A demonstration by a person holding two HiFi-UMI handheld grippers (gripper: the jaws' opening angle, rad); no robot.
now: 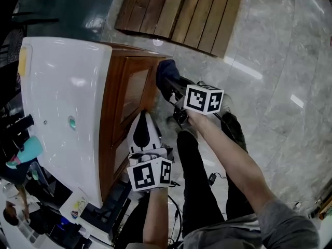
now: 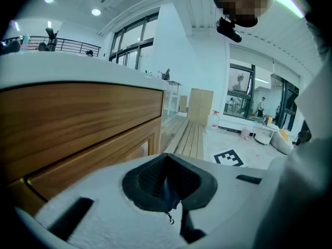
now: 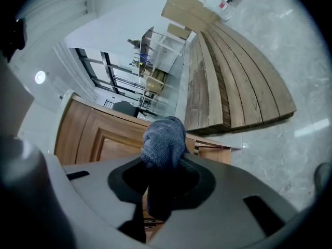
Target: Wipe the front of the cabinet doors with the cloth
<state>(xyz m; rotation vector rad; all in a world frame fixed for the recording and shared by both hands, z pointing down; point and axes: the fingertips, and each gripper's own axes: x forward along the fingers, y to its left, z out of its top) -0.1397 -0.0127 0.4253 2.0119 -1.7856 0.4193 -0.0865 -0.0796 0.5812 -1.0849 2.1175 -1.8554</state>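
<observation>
The wooden cabinet doors (image 1: pixel 129 95) stand under a white top (image 1: pixel 62 97) at the left of the head view. My right gripper (image 1: pixel 168 85) is shut on a blue-grey cloth (image 1: pixel 166 71), which is held against the far door near its outer edge. In the right gripper view the cloth (image 3: pixel 165 139) bulges out of the shut gripper (image 3: pixel 163 166), with the door panels (image 3: pixel 98 134) just behind it. My left gripper (image 1: pixel 142 124) hovers close to the near door, shut and holding nothing. The left gripper view has its dark pads (image 2: pixel 155 178) together beside the door (image 2: pixel 78 134).
A slatted wooden platform (image 1: pixel 181 12) lies on the marble floor (image 1: pixel 280 77) beyond the cabinet. The person's dark-trousered legs (image 1: pixel 199 191) stand right of the doors. Boxes and cables (image 1: pixel 98 211) clutter the floor at the cabinet's near end.
</observation>
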